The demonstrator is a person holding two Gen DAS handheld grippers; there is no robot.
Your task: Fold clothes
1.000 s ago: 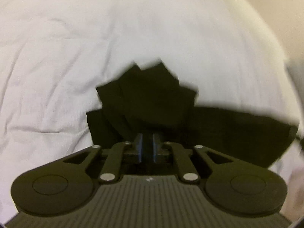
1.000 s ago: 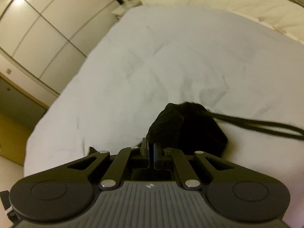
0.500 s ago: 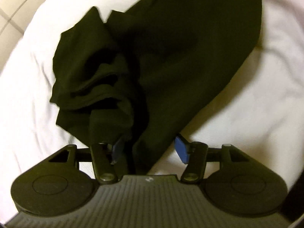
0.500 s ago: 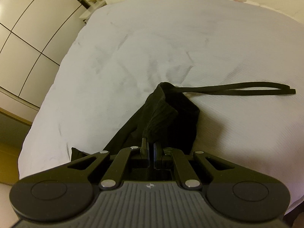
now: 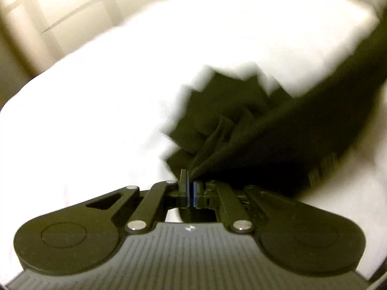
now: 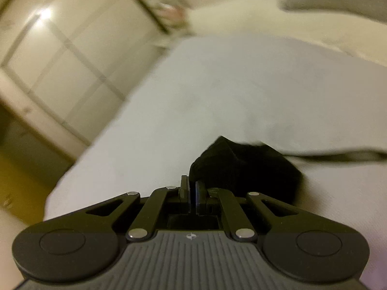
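Observation:
A black garment hangs bunched over the white bed. My left gripper is shut on a pinched fold of it, and the cloth stretches away up to the right. In the right wrist view my right gripper is shut on another bunched part of the same black garment. A thin black cord trails from it to the right over the sheet. Both views are blurred by motion.
The white bed fills most of both views. Pale wardrobe doors stand to the left beyond the bed's edge. A cream pillow or duvet lies at the far end.
My left gripper was open over the garment half a second ago and has now shut on a fold of it. Both grippers have moved, with the cloth lifted and pulled.

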